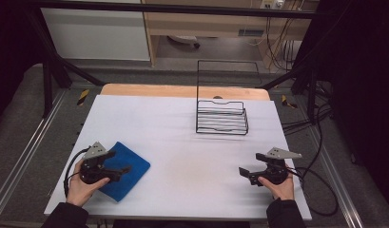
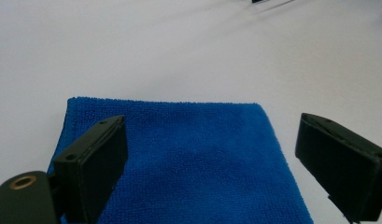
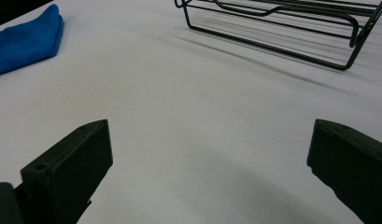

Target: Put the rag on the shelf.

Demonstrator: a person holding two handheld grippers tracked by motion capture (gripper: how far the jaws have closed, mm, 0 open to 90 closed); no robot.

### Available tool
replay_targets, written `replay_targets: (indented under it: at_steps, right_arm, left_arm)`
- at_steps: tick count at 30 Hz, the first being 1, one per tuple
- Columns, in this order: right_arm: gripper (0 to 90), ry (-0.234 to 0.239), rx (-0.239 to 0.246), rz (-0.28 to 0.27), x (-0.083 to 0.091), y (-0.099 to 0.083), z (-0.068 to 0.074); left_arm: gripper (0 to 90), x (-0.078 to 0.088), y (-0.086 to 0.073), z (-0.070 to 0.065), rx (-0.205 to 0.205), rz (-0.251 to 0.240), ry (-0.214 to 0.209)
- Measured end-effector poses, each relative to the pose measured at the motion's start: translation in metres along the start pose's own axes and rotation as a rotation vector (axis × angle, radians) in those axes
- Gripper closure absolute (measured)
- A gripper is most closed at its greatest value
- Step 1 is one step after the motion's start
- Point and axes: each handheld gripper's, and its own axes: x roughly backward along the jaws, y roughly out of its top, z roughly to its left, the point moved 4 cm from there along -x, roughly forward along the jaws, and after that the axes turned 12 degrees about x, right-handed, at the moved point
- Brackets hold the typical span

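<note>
A folded blue cloth lies flat at the front left of the white table. My left gripper hovers over its near part, open, with the cloth spread between and beneath the wide-apart jaws and nothing held. At the front right my right gripper is open above bare table, pointing left toward the middle. In the right gripper view the cloth sits at the far left and a black wire rack stands ahead to the right.
The black wire rack, with a tall wire back frame, stands at the back centre-right of the table. A bare wooden strip runs along the far edge. Cables trail off the right side. Black frame poles flank the table.
</note>
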Motion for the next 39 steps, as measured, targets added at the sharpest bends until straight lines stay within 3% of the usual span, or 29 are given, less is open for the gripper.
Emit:
replay_targets:
  at_steps: [12,22,33,39]
  right_arm:
    - [0.6,-0.003,0.004,-0.006,0.000,0.001,0.001]
    - [0.6,-0.005,0.001,-0.004,0.001,0.000,0.002]
    - [0.6,-0.004,0.002,0.002,0.000,0.000,0.003]
    - [0.7,-0.002,0.003,0.004,-0.001,0.000,0.003]
  left_arm:
    - [9.5,-0.001,0.000,-0.001,-0.006,0.005,0.002]
    - [9.6,-0.003,0.015,-0.012,-0.004,-0.001,0.007]
    - [13.4,-0.026,0.025,-0.037,-0.031,0.058,0.023]
    - [25.9,-0.038,0.015,-0.048,-0.060,0.117,0.035]
